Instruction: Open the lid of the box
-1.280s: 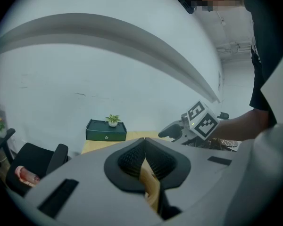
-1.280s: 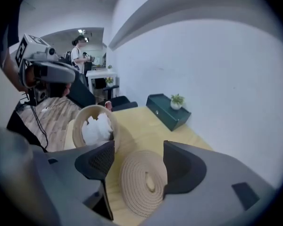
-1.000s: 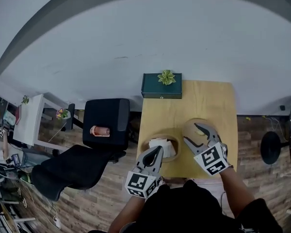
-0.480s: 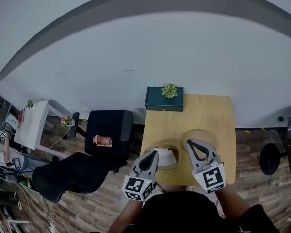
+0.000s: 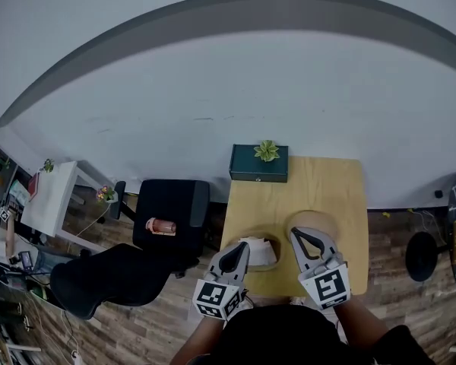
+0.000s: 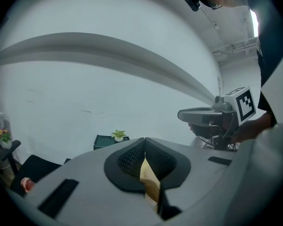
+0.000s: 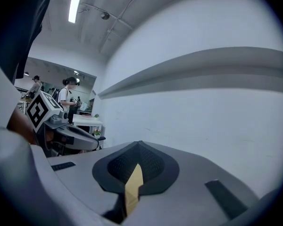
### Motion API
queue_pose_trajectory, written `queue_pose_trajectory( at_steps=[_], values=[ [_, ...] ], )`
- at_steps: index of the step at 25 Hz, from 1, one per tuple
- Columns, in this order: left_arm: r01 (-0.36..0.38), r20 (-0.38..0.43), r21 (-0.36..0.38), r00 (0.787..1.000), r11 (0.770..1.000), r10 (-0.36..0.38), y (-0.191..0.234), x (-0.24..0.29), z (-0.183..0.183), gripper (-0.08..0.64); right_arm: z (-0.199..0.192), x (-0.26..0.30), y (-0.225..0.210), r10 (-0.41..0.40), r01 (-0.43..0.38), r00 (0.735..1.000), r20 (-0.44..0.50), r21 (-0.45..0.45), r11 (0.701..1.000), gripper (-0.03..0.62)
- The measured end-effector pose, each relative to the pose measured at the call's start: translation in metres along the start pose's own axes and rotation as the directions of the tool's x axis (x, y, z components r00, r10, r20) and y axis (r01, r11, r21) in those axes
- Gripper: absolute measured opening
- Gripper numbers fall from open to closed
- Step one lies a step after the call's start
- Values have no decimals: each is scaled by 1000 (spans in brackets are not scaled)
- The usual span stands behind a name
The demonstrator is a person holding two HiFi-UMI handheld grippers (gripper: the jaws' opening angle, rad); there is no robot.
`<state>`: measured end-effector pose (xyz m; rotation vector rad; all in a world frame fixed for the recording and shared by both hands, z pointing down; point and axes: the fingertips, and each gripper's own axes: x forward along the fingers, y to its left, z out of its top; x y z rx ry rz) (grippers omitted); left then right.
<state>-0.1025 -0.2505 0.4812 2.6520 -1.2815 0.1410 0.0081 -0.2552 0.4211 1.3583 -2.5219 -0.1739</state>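
A round wooden box (image 5: 274, 239) stands open near the front of the wooden table (image 5: 342, 188), with something white (image 5: 260, 252) inside it. Its round lid (image 5: 321, 220) lies flat on the table just to the right. My left gripper (image 5: 242, 249) hovers over the box's near left rim, jaws together and empty. My right gripper (image 5: 297, 236) is shut too, holding nothing, its tip above the lid's near left edge. In the left gripper view the left gripper (image 6: 144, 140) has its jaws meeting at the tip. The right gripper (image 7: 139, 143) looks the same in its own view.
A dark green box (image 5: 258, 164) with a small plant (image 5: 267, 151) on top stands at the table's far edge against the white wall. Left of the table are a black chair (image 5: 171, 204) and a white side table (image 5: 49, 192). A round stool (image 5: 418, 255) stands at the right.
The right gripper's jaws, open over the lid a second ago, have closed with nothing in them. Both grippers have drawn back a little toward me.
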Motion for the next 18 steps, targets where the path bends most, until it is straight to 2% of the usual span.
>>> queue_pose_trajectory(
  at_steps=[6,12,18],
  values=[
    [0,-10,-5,1000,1000,0,2,-3,0,18,2,2,-3,-12,12,1000,9,11,1000,18],
    [2,-11,-3,1000,1000,-2,3,-3,2,18,7,4,-3,-6,7,1000,6,-30,1000,18],
    [18,-47,-9,999,1000,-19,3,4,-4,18,-9,12,-3,-1,1,999,-46,-7,1000,18]
  ],
)
